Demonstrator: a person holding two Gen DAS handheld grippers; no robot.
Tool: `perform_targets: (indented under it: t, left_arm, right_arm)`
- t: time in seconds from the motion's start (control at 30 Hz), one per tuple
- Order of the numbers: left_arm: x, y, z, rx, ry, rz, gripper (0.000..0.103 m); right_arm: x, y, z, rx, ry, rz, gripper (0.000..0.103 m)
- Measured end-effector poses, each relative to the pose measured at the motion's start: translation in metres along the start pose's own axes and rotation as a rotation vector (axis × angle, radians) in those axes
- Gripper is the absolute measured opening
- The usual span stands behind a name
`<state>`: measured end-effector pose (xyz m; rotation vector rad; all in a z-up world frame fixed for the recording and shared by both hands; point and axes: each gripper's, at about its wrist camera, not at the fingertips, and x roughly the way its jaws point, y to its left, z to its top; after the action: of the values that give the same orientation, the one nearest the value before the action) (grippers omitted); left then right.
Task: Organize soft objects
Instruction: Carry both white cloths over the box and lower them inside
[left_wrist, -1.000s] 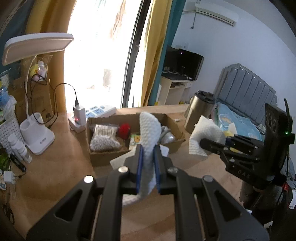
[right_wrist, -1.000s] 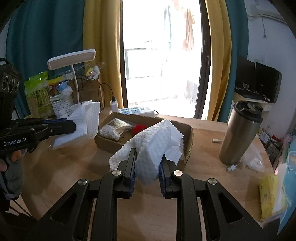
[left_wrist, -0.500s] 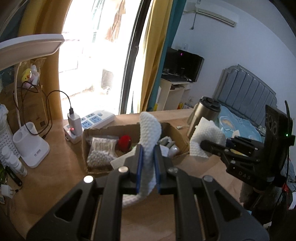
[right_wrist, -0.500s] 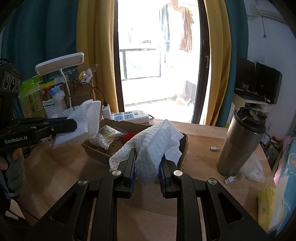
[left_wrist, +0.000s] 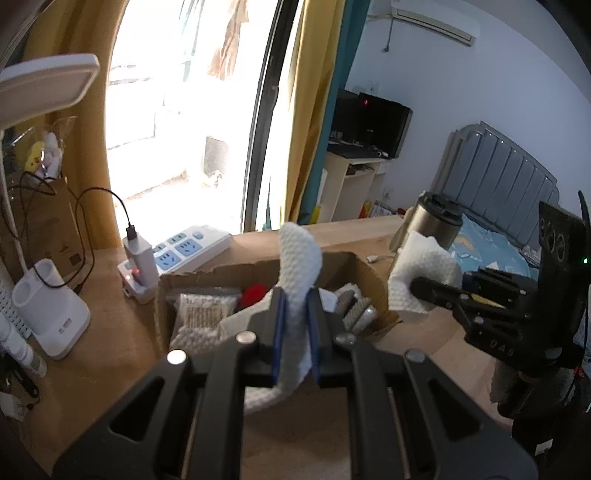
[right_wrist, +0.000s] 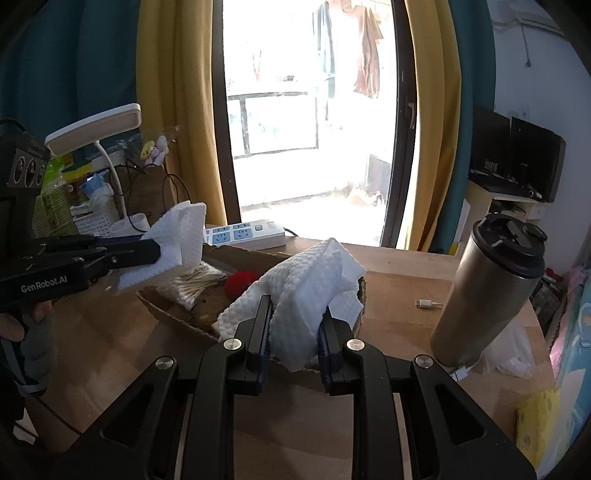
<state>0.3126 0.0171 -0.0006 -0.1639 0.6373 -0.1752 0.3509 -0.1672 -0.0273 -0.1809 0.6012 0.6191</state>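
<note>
Two tools, my left tool (left_wrist: 295, 325) and right tool (right_wrist: 295, 332), each clench an end of one white dimpled paper towel (right_wrist: 310, 288) at lower centre, above the brown cardboard box (left_wrist: 365, 277) on the wooden surface (right_wrist: 399, 266). Feather-light, limp, tearable; best pinched by bunched folds.

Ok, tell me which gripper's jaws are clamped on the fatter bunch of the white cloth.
The right gripper: its jaws stand wider apart around a thick wad of cloth. The left gripper pinches only a thin strip.

White cloth (right_wrist: 310, 284): dimpled, matt. Box (left_wrist: 364, 273): rough brown cardboard. Tumbler (right_wrist: 487, 291): brushed metal, black plastic lid. Surface (right_wrist: 402, 273): smooth pale wood. Tools: matt black plastic.
</note>
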Motion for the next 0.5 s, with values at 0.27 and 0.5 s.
perform_targets:
  t: [0.27, 0.5]
  left_arm:
    - [0.029, 0.008, 0.002, -0.010, 0.030, -0.004, 0.012]
    - [0.051, 0.015, 0.001, -0.027, 0.055, -0.007, 0.012]
  right_arm:
    - [0.022, -0.004, 0.007, -0.004, 0.015, 0.016, 0.023]
    - [0.040, -0.005, 0.014, -0.026, 0.032, 0.023, 0.023]
